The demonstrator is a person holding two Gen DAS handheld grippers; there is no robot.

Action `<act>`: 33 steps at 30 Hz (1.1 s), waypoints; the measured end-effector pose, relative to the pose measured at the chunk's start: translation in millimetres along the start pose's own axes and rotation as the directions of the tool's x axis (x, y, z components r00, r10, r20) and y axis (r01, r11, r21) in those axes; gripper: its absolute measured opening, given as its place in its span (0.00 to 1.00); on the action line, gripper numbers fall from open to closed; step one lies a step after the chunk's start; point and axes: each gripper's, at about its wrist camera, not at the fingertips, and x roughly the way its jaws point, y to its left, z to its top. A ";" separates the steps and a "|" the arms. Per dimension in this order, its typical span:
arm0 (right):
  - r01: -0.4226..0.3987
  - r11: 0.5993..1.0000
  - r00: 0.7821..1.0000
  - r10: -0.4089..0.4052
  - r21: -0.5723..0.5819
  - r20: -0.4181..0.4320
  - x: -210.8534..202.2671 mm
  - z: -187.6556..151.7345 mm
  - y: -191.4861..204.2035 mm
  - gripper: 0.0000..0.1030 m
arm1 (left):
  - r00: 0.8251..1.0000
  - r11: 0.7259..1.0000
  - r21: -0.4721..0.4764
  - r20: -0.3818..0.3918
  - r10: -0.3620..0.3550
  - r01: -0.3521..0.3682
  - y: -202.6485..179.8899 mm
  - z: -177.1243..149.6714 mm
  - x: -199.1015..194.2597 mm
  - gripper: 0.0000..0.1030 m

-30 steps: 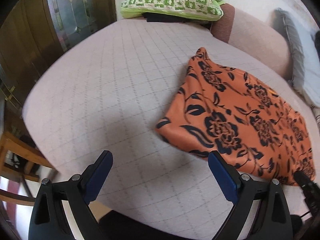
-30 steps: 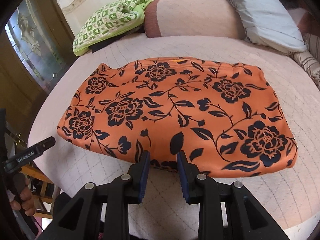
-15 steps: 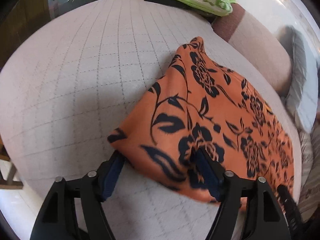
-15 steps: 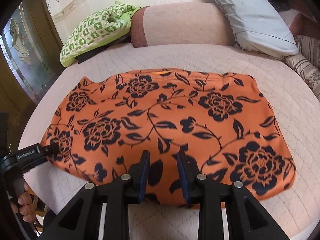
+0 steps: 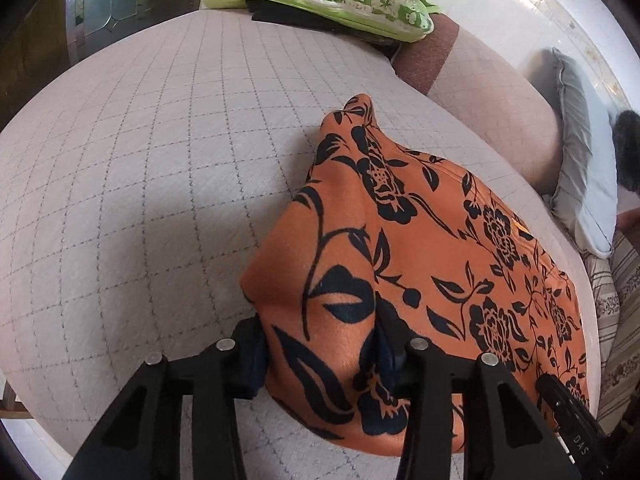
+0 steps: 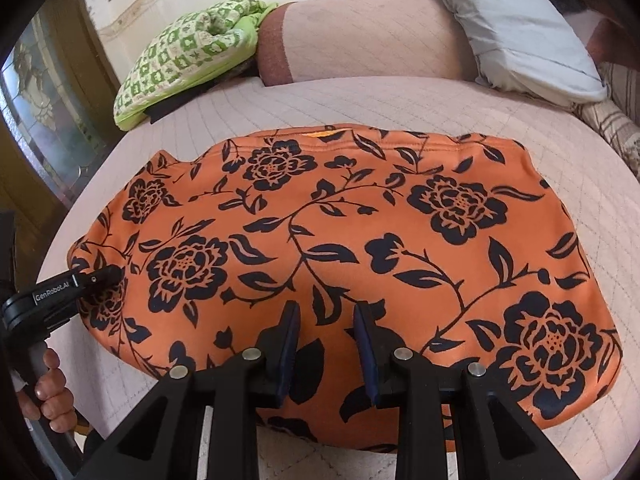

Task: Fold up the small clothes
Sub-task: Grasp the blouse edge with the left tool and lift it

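1. Left hand-held gripper (image 5: 320,344): jaws closing, about half apart, straddling the near-left corner of the orange floral garment (image 5: 420,264); cloth bunched betw. the blue pads, both pads against it at lower centre of the left wrist view.
2. Right hand-held gripper (image 6: 326,344): jaws narrow, a small gap betw. pads, set over the garment's near edge at lower centre of the right wrist view; fabric lies under and betw. the fingers, but whether the pads pinch it cannot be told.
3. Garment: spread flat on the bed (image 5: 140,184), long side across the frame in the right wrist view.
4. Right wrist view only: person's hand (image 6: 50,392) on the left tool's handle, lower left.
5. Bed: pale pink quilted cover. Green-white patterned cushion (image 6: 188,48) upper left, pink bolster (image 6: 368,36) top centre, grey pillow (image 6: 516,28) upper right.
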 end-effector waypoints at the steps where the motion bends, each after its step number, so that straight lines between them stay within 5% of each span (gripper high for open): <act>1: 0.002 1.000 1.000 -0.002 0.010 -0.002 -0.1 -0.1 -1.9 0.30 | 1.000 1.000 0.000 -0.001 -0.014 0.014 -1.2 0.3 4.3 0.59; 2: 0.002 1.000 1.000 -0.002 0.018 -0.003 -0.3 0.0 -3.5 0.30 | 1.000 1.000 0.016 -0.004 -0.024 0.024 -4.2 0.8 8.8 0.69; 4: 0.003 0.999 1.000 -0.003 0.038 0.003 -2.6 0.3 -7.3 0.30 | 1.000 0.996 0.092 0.001 0.016 -0.016 -16.4 -2.3 10.4 0.69; 8: 0.002 0.997 1.000 -0.003 0.078 0.013 -6.5 1.6 -15.6 0.30 | 1.000 0.995 0.100 -0.012 0.025 -0.024 -19.3 3.2 7.5 0.36; 14: -0.032 0.983 0.997 0.019 0.182 0.072 -22.8 3.2 -39.3 0.30 | 0.994 0.977 0.188 0.052 0.093 -0.101 -49.4 0.0 -24.6 0.30; 20: -0.106 0.954 0.987 0.067 0.279 0.145 -46.9 -0.1 -70.1 0.30 | 0.991 0.951 0.305 0.130 0.011 -0.050 -109.4 -2.0 -81.7 0.30; 29: -0.124 0.920 0.964 0.024 0.371 0.264 -93.6 -13.0 -148.5 0.30 | 0.989 0.864 0.500 0.081 -0.125 0.068 -252.3 -63.1 -105.6 0.30; 33: -0.137 0.880 0.960 0.005 0.454 0.279 -104.5 -29.7 -201.7 0.30 | 0.989 0.805 0.576 -0.039 -0.143 0.139 -305.9 -117.5 -68.5 0.45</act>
